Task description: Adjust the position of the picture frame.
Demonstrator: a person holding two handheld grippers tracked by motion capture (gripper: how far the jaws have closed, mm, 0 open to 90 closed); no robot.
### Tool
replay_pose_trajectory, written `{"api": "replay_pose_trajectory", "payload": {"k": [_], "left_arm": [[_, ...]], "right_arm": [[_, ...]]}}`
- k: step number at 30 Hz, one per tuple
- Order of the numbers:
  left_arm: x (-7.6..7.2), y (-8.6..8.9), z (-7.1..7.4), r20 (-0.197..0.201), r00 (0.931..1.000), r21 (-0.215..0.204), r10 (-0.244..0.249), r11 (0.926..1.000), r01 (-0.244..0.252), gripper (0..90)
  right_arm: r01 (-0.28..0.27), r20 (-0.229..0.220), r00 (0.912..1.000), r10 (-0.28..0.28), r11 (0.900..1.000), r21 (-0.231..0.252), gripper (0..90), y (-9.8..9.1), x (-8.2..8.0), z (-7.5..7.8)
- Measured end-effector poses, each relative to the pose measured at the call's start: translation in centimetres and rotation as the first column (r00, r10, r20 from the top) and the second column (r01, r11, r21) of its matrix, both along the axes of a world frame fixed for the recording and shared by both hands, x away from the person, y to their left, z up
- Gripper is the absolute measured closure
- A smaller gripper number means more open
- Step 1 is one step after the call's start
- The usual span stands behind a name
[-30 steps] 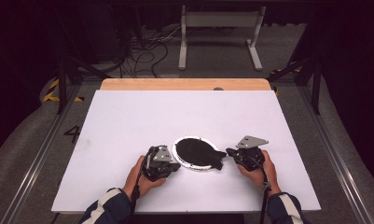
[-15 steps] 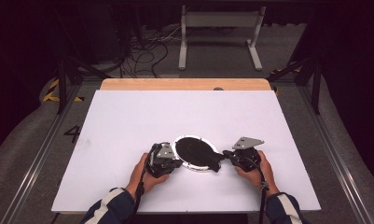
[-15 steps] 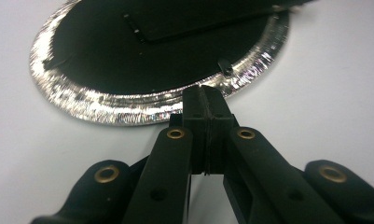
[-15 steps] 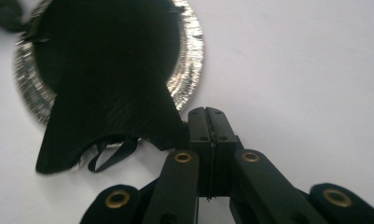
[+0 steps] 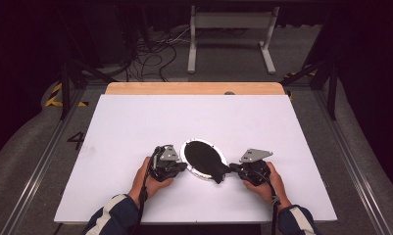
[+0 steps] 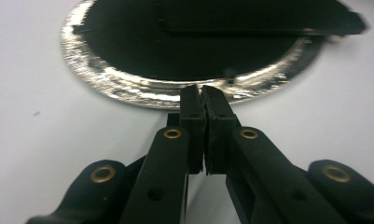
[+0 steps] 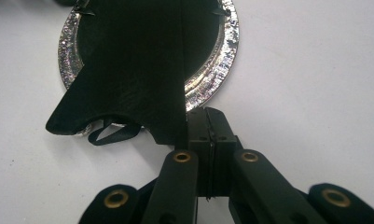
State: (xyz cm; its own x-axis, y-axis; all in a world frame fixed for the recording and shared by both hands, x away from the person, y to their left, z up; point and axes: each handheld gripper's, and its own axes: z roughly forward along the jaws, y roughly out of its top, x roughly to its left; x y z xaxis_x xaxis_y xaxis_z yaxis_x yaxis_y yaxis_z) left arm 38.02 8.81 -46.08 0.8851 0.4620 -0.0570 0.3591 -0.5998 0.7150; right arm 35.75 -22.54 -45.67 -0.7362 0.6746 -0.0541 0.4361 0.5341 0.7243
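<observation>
A round silvery plate (image 5: 196, 173) lies on the white table, with a black cloth (image 5: 202, 155) on it. One corner of the cloth trails off the plate's right side. My left gripper (image 5: 184, 167) is shut, its tips at the plate's left rim (image 6: 128, 93) and nothing between them (image 6: 202, 95). In the right gripper view the cloth (image 7: 133, 70) runs in a straight taut edge down to my right gripper (image 7: 208, 116), which is shut on that corner just off the plate's rim (image 7: 222, 60). A hand holds each gripper near the table's front edge, and the right gripper (image 5: 232, 170) is at the plate's right.
The white table top (image 5: 135, 122) stretches wide behind and beside the plate, with a wooden strip (image 5: 194, 88) along its far edge. Metal rails run along both sides. A stand and cables are on the floor beyond.
</observation>
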Motion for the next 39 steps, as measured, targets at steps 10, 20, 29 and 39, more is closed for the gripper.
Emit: {"api": "replay_pose_trajectory", "payload": {"k": [10,20,29,39], "left_arm": [[-1.1,-1.8,-0.2,-0.028,0.9963,-0.013,-0.082,0.9966,0.081,86.2],[-0.6,-1.5,-0.3,0.006,0.9999,-0.011,-0.014,0.9998,0.014,89.7],[0.0,-1.2,-0.1,0.017,0.9999,0.014,0.003,0.9999,-0.003,89.1],[1.3,-0.8,-0.2,0.019,0.9989,-0.001,0.042,0.9991,-0.042,89.4]], "right_arm": [[0.014,0.002,0.9999,-0.014,0.9999,-0.001,90.0,0.1,-0.1,0.0],[0.031,-0.034,0.9990,-0.030,0.9993,0.020,90.0,0.3,-0.5,0.1],[0.019,-0.047,0.9987,-0.018,0.9997,0.013,90.0,1.2,-1.3,0.2],[-0.031,-0.073,0.9968,0.033,0.9992,0.024,90.0,2.3,-2.4,0.2]]}}
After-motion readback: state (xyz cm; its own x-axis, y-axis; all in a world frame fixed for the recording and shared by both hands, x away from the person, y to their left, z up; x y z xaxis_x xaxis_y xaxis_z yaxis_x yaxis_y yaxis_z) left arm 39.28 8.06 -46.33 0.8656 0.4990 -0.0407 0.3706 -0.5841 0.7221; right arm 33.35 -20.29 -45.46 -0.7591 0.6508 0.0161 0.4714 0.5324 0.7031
